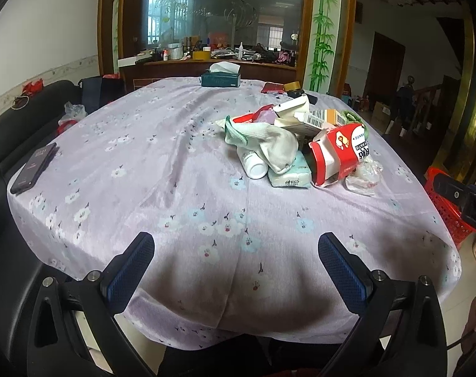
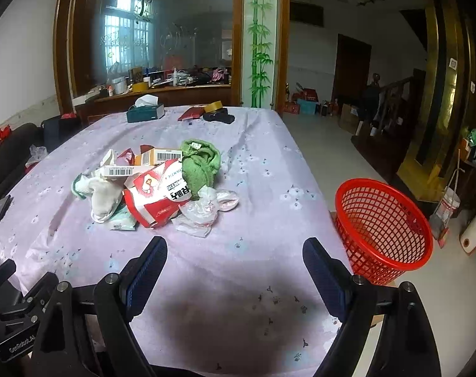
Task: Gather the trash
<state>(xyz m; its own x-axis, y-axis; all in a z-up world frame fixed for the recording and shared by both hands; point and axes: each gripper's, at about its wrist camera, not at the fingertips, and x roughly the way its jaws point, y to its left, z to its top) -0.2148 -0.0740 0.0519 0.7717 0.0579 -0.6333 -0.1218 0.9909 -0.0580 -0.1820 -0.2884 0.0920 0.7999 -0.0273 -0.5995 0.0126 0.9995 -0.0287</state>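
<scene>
Flanking the trash heap [image 2: 156,185]: tissue box [image 2: 145,112], phone [image 1: 33,168], red basket [image 2: 384,231]; both jaws released.

The black mount [image 2: 13,344] beside the right tool reads "GenRobot.AI", the crumpled red-and-white carton [image 1: 335,154] shows "ANTIE", and barcodes mark the flattened boxes [image 2: 157,157].

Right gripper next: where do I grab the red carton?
Take the red carton at its torn open end, nearest the right gripper. Come in low from the near side, jaws across the flattened walls; that end sticks clear of the pile.
</scene>
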